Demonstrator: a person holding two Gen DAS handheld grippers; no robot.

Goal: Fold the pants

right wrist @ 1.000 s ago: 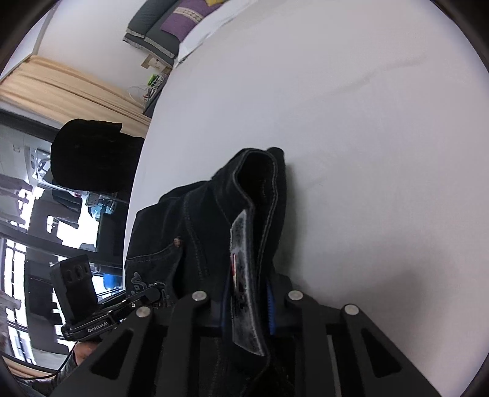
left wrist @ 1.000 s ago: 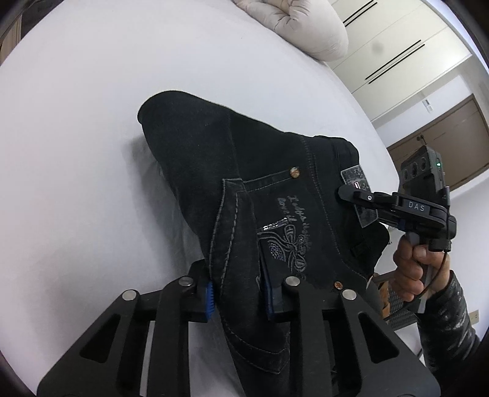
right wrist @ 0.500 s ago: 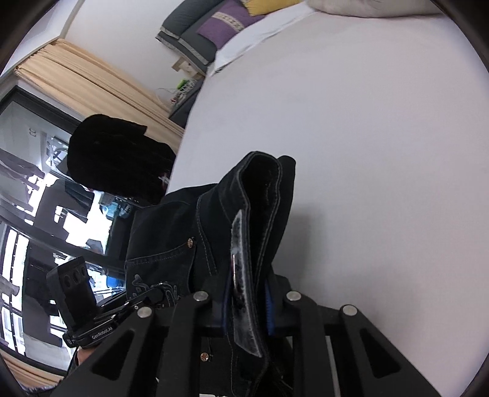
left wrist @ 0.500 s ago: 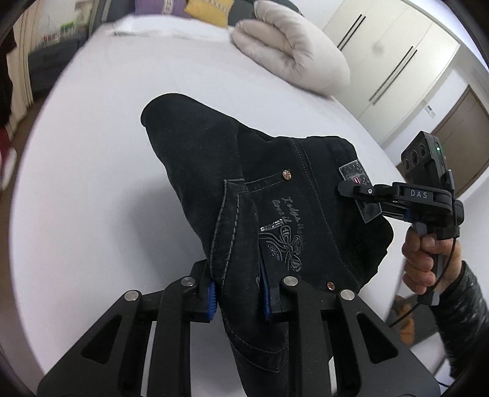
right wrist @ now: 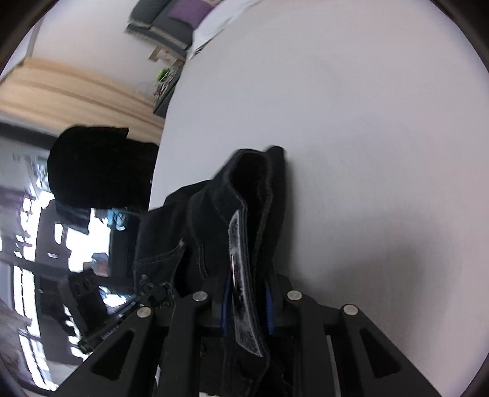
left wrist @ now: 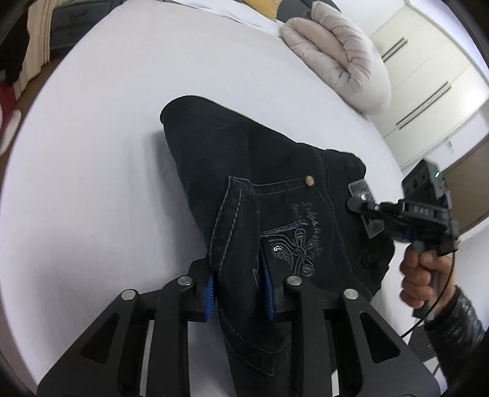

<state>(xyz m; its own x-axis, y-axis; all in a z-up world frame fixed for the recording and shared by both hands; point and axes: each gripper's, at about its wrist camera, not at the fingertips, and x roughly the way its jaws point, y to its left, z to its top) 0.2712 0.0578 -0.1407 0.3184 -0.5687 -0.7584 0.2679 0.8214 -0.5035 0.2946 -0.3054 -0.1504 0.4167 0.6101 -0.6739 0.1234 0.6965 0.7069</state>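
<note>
The black denim pants (left wrist: 244, 171) hang lifted over the white bed (left wrist: 107, 137), back pocket with embroidery facing the left wrist view. My left gripper (left wrist: 240, 290) is shut on one waistband corner, blue pads pressing the fabric. My right gripper (left wrist: 363, 203) is shut on the other waistband corner at the grey label patch (left wrist: 365, 210). In the right wrist view the right gripper (right wrist: 247, 300) clamps the waistband and label (right wrist: 241, 274), with the pants (right wrist: 214, 220) bunched ahead. The left gripper shows there at lower left (right wrist: 146, 297).
A beige rolled duvet (left wrist: 339, 61) lies at the far side of the bed. White wardrobe doors (left wrist: 428, 76) stand behind it. Pillows (right wrist: 177, 18) lie at the head of the bed. A dark chair back (right wrist: 97, 171) and curtain (right wrist: 76, 91) are beside the bed.
Both grippers have lifted and carried the pants over the bed, still shut on the waistband. The views have tilted, and the duvet and room now show more.
</note>
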